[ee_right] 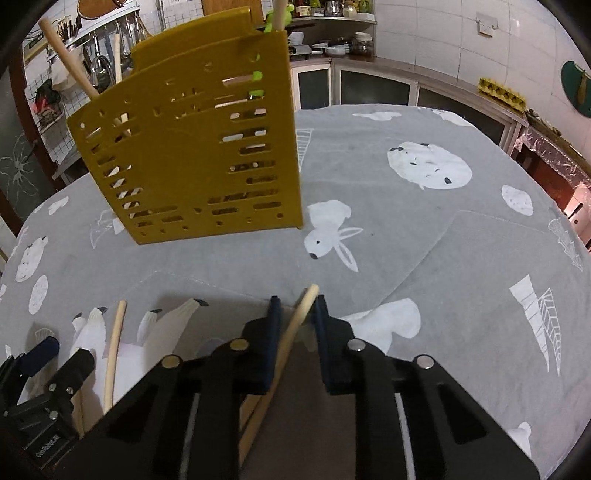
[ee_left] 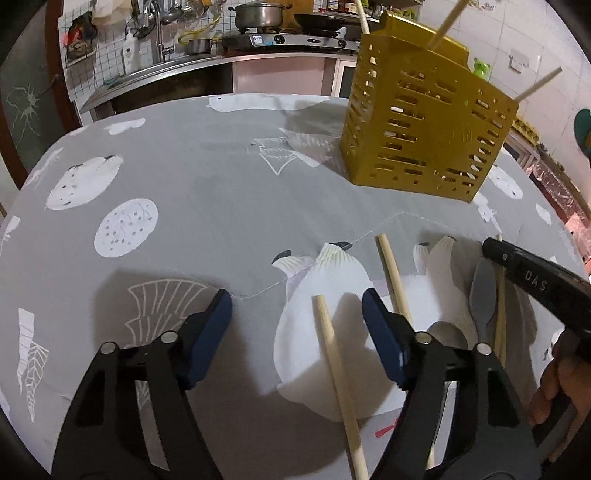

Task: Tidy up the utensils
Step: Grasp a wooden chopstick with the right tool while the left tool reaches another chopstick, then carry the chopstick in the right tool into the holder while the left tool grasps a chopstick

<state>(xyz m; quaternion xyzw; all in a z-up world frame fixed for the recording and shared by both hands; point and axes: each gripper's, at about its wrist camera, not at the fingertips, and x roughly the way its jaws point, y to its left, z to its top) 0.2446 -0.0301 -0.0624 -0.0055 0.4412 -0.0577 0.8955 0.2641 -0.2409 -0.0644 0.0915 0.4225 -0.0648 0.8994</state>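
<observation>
Chopsticks already poke from the perforated yellow plastic holder (ee_left: 424, 122) at twelve o'clock. Right gripper (ee_right: 295, 306) pinches a pale wooden chopstick (ee_right: 291, 332); left gripper (ee_left: 295, 306), open, straddles another pale chopstick (ee_left: 336, 369) on the bench (ee_left: 203, 203). Grey spoon (ee_left: 482, 288) still waits at three o'clock.

A grey tablecloth (ee_left: 207, 192) printed with white rabbits and leaves covers the table. Behind it runs a kitchen counter with a steel pot (ee_left: 258, 14) on a gas stove (ee_left: 288, 38), a tap (ee_left: 160, 33) over the sink, and cabinets (ee_right: 373, 86) along the tiled wall
</observation>
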